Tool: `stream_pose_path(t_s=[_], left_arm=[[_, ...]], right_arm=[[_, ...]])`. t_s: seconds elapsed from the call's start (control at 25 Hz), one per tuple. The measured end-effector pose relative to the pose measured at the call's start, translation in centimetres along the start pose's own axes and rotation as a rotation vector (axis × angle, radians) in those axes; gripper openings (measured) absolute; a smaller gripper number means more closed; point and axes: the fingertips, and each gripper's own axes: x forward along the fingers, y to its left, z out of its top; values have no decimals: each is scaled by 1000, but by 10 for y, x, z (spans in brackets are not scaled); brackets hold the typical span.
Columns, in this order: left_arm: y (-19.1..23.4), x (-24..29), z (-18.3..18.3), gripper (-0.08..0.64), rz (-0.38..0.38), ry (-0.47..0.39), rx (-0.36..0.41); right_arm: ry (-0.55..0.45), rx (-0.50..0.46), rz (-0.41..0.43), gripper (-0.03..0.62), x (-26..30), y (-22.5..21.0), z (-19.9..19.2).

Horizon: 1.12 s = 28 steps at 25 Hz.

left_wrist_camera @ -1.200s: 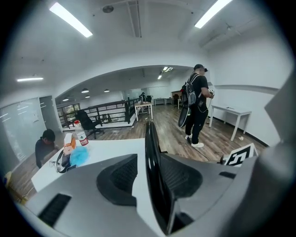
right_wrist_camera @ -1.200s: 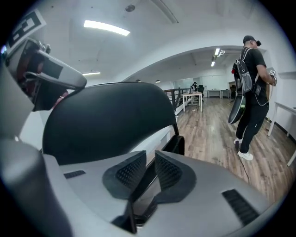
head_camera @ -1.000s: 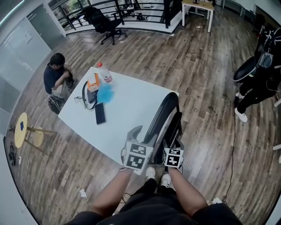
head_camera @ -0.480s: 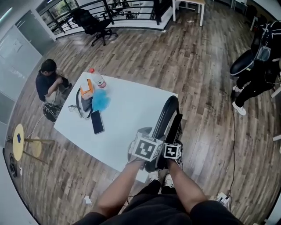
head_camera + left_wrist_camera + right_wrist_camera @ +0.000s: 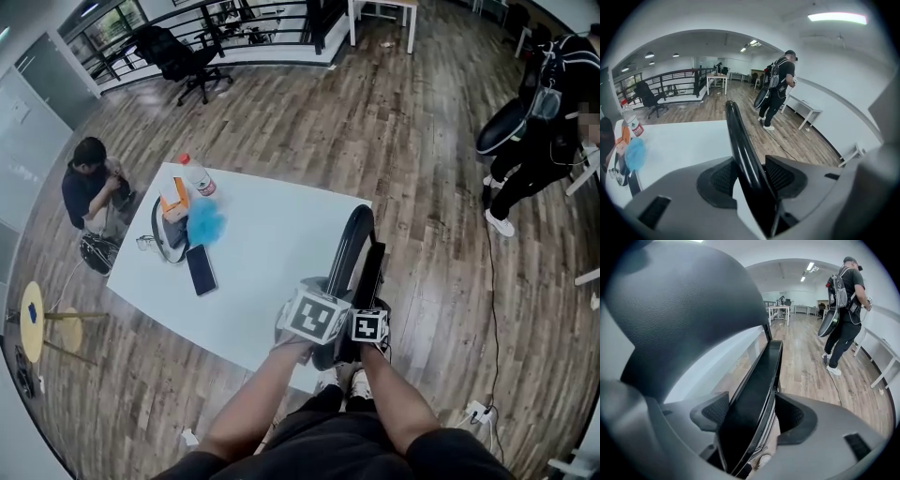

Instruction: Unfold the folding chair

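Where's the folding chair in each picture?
Head view: folding chair at centre, by the white table's right edge.
Left gripper view: folding chair at centre, a thin black curve.
Right gripper view: folding chair at centre, a wide black slab.
Shared landmark: standing person in black, right of it everywhere.

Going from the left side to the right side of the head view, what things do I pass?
Seated person → phone → folding chair → standing person

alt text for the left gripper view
The left gripper is closing its jaws around the black curved bar of the folded chair, beside a white table. A person with a backpack stands on the wood floor beyond.
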Motion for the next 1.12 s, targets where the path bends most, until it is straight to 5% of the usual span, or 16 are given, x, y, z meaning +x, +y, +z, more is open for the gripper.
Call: stream_pose_path(t_s=[0.4, 0.68, 0.76, 0.92, 1.12], left_arm=[[-11, 0, 1, 186, -81, -37, -8], [4, 10, -11, 184, -34, -8, -21], [5, 14, -15, 184, -35, -1, -33], [-9, 23, -19, 175, -26, 15, -44], [-16, 42, -19, 175, 28, 18, -103]], right_arm=[[-32, 73, 5, 310, -16, -38, -16], [-38, 167, -13, 307, -30, -99, -45], [-45, 268, 33, 307, -32, -121, -59], [-132, 485, 266, 308, -34, -142, -73], [-156, 553, 402, 321, -36, -188, -89]])
